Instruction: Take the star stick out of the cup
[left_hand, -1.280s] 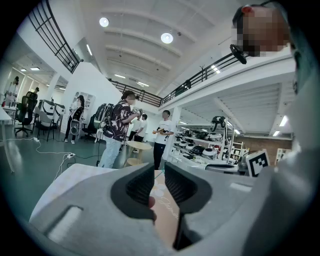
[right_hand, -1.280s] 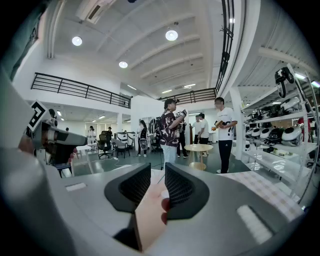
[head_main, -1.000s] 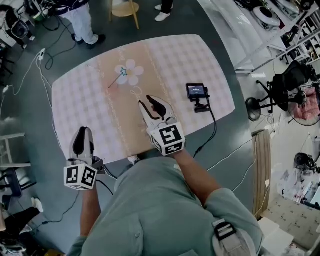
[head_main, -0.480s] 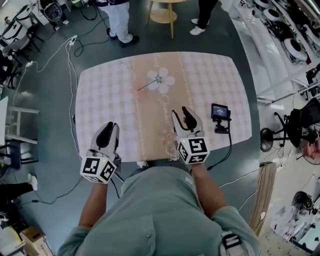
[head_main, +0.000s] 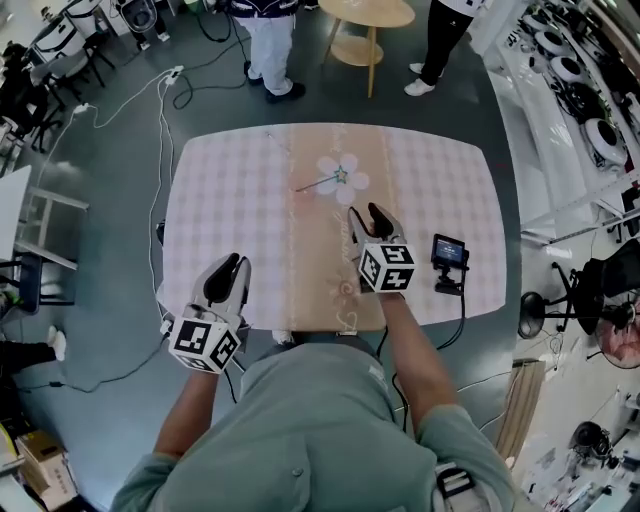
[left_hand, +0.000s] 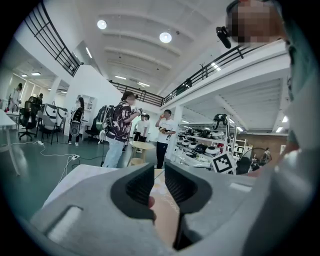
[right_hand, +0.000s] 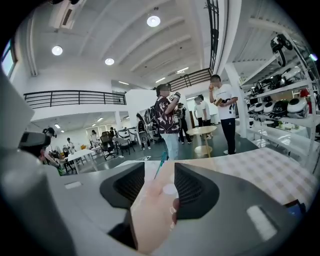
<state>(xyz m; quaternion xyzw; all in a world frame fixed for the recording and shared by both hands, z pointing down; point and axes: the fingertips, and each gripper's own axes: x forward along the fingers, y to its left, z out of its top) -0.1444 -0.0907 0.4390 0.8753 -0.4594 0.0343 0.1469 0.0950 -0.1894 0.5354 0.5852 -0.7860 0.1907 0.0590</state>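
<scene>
Pink checked desk (head_main: 230, 200) has the right gripper (head_main: 366, 210) over its middle, fingers opening with nothing in them. The left gripper (head_main: 232, 262) is at the near edge, fingers only a slit apart and empty too. The flower-shaped cup (head_main: 352, 182) sits just past the right gripper, with the star stick (head_main: 318, 184) leaning out of it.

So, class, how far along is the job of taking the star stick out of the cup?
Done: nothing yet; the star stick still leans in the flower-shaped cup. In hand: the right gripper is close to the cup, jaws opening, nothing between them; the left gripper sits empty near the table edge. Left: grip the stick and lift it out.
</scene>
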